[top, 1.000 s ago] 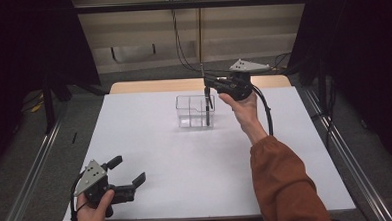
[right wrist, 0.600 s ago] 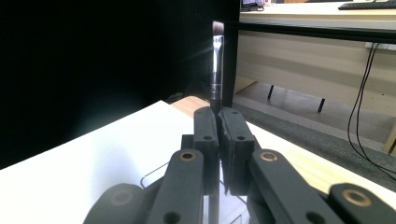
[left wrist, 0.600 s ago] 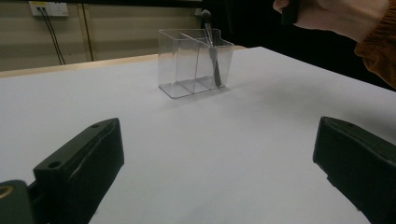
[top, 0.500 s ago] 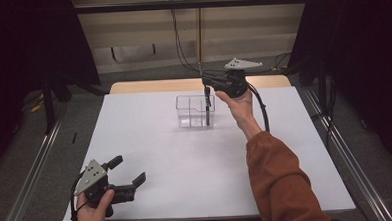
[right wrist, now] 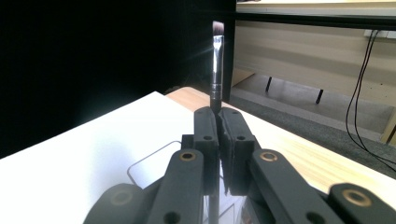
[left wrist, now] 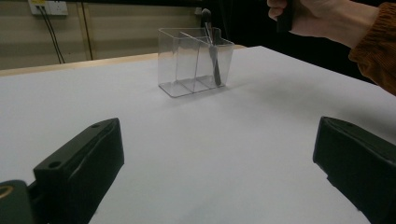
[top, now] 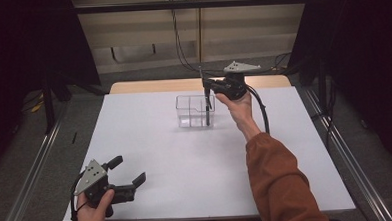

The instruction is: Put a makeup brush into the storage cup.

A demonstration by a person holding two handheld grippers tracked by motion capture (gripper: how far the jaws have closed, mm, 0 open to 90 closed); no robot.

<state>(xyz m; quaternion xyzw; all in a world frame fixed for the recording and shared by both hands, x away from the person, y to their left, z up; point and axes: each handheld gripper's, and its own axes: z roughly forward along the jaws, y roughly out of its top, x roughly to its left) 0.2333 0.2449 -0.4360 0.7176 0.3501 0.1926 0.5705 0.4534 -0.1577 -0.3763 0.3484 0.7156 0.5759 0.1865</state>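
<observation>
Right gripper (top: pixel 206 88): I have it clenched on the brush (right wrist: pixel 217 65), jaws pressed together round the handle, bristles up.
Brush: it stands upright with its lower end down inside the right compartment of the clear holder (top: pixel 195 111), at the far middle of the table (top: pixel 150 142).
Change: against a second ago the brush sits a little lower in the holder; my right hand (top: pixel 239 106) has barely shifted otherwise.
Left gripper (top: pixel 126 174): released, jaws wide apart with nothing between them, resting at the near left corner, unmoved since then.
Meaning: I judge the placing nearly done; the brush seems at or near the holder's floor, though I cannot tell whether it touches.
Next: opening the right jaws and lifting clear without tipping the holder.
</observation>
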